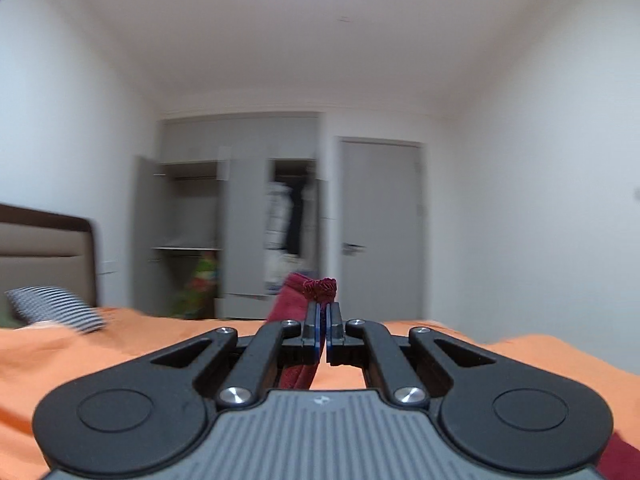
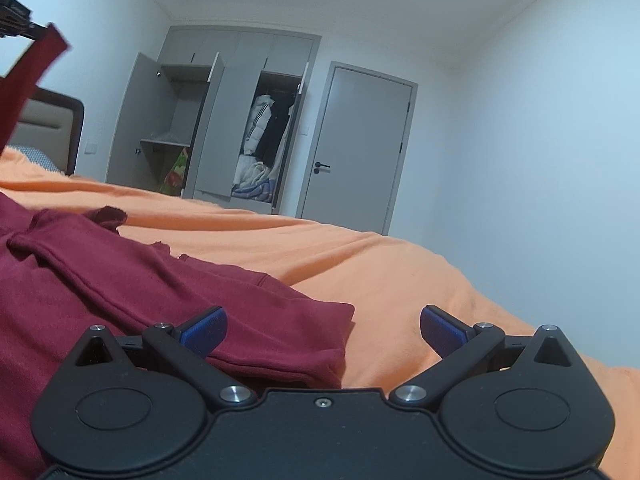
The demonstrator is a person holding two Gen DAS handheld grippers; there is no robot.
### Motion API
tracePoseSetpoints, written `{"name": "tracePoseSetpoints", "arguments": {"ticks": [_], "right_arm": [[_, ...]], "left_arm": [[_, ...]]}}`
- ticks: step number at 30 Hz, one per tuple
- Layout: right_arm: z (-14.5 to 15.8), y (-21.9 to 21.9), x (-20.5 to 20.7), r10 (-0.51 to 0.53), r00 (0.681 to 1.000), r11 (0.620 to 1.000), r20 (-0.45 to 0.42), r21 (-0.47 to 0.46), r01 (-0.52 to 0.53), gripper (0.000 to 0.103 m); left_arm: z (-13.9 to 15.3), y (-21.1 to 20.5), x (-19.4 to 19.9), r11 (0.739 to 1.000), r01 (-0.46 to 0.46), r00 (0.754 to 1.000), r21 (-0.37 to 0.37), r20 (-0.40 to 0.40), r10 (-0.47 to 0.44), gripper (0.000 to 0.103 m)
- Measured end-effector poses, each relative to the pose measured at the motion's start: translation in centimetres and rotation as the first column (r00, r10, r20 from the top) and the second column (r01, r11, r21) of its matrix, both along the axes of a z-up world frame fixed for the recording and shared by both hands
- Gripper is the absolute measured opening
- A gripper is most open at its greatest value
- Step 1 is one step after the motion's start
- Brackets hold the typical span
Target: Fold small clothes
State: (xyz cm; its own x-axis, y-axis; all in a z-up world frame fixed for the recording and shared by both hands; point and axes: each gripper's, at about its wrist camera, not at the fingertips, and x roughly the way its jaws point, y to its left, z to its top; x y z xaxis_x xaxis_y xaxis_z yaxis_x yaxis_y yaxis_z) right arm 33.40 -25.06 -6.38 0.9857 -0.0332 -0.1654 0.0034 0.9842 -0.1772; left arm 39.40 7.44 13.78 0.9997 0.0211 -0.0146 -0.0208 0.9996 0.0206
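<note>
A dark red garment lies crumpled on the orange bedspread. My left gripper is shut on a bunched edge of that red garment, which pokes out above the fingertips and hangs below them. In the right wrist view the same raised strip of cloth and the left gripper show at the top left, lifted above the bed. My right gripper stands open low over the bed, its left pad touching or just above the garment's near corner, its right pad over bare bedspread.
A headboard and a striped pillow are at the left. Beyond the bed stand a grey wardrobe with open doors and hanging clothes, and a closed grey door. Bare orange bedspread stretches to the right.
</note>
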Motion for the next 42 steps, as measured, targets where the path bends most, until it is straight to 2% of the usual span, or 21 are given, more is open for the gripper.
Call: {"name": "tracePoseSetpoints", "arguments": {"ticks": [6,11,14,18,20,22,27,31,34,42], "right_arm": [[0.2,-0.7,-0.5,-0.007,1.0,0.999,0.029,0.046,0.006,0.103],[0.4,-1.1,-1.3,-0.01,0.998,0.997,0.064,0.079,0.005,0.103],[0.4,-1.4,-1.5,-0.024,0.996,0.995,0.082,0.1,0.016,0.103],[0.3,-1.8,-2.0,-0.044,0.993,0.992,0.108,0.126,0.03,0.103],[0.3,-1.8,-2.0,-0.047,0.993,0.992,0.112,0.126,0.033,0.103],[0.2,-1.7,-2.0,-0.047,0.993,0.992,0.111,0.119,0.034,0.103],[0.0,-1.4,-1.9,-0.047,0.993,0.994,0.108,0.099,0.037,0.103],[-0.1,-1.3,-1.8,-0.051,0.992,0.994,0.112,0.099,0.04,0.103],[-0.1,-1.4,-1.8,-0.054,0.992,0.994,0.113,0.104,0.042,0.103],[-0.1,-1.6,-1.4,-0.059,0.993,0.992,0.104,0.118,0.046,0.103]], "left_arm": [[-4.4,-8.8,3.0,0.988,0.15,0.985,0.023,-0.086,-0.148,0.001],[-10.3,-13.9,4.3,0.973,0.231,0.95,-0.027,-0.212,-0.232,0.001],[-13.6,-15.3,4.4,0.961,0.271,0.925,-0.054,-0.262,-0.276,0.001],[-17.1,-15.5,3.8,0.952,0.304,0.902,-0.046,-0.309,-0.302,0.001],[-18.3,-15.1,4.0,0.949,0.307,0.891,-0.072,-0.33,-0.313,0.001],[-19.0,-14.7,3.9,0.945,0.31,0.884,-0.102,-0.334,-0.326,0.001],[-18.5,-15.1,3.1,0.937,0.34,0.895,-0.083,-0.276,-0.35,0.001],[-18.8,-16.6,2.9,0.924,0.377,0.886,-0.071,-0.263,-0.382,0.001],[-19.7,-17.1,3.3,0.919,0.383,0.871,-0.09,-0.297,-0.392,0.001],[-20.3,-17.0,3.4,0.899,0.404,0.792,-0.171,-0.427,-0.437,0.004]]}}
